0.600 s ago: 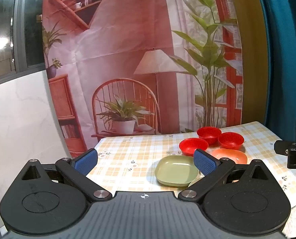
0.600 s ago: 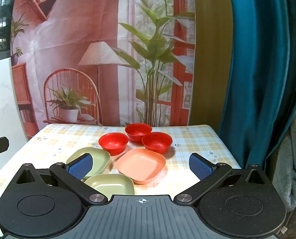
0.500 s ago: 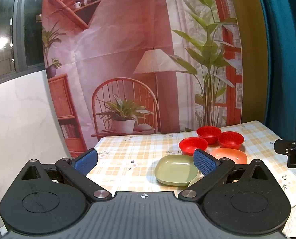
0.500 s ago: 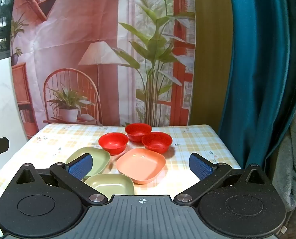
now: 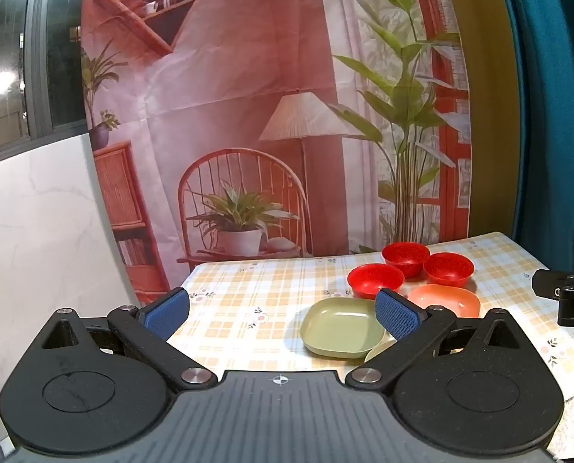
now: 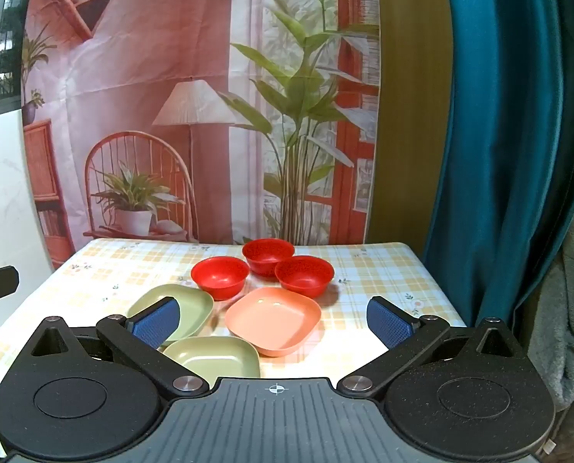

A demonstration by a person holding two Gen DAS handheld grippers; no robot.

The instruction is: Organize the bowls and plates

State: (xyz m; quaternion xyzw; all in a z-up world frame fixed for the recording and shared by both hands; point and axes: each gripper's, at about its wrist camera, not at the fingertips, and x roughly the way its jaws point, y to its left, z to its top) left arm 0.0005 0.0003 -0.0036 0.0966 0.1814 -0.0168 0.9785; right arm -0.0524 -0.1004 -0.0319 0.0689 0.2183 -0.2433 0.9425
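Three red bowls (image 6: 220,276) (image 6: 267,255) (image 6: 304,274) stand together mid-table. In front of them lie an orange square plate (image 6: 273,320) and two green square plates (image 6: 194,308) (image 6: 217,355). My right gripper (image 6: 273,322) is open and empty, held above the near table edge with the orange plate between its fingers in view. My left gripper (image 5: 281,314) is open and empty, left of the dishes. The left wrist view shows a green plate (image 5: 342,326), the orange plate (image 5: 445,299) and the red bowls (image 5: 375,279).
The table (image 6: 383,270) has a yellow checked cloth. A printed backdrop (image 6: 209,77) hangs behind it, a teal curtain (image 6: 499,154) to the right. The table's left edge meets a white marble wall (image 5: 36,212). Each view catches the other gripper's black body at its edge (image 5: 564,301).
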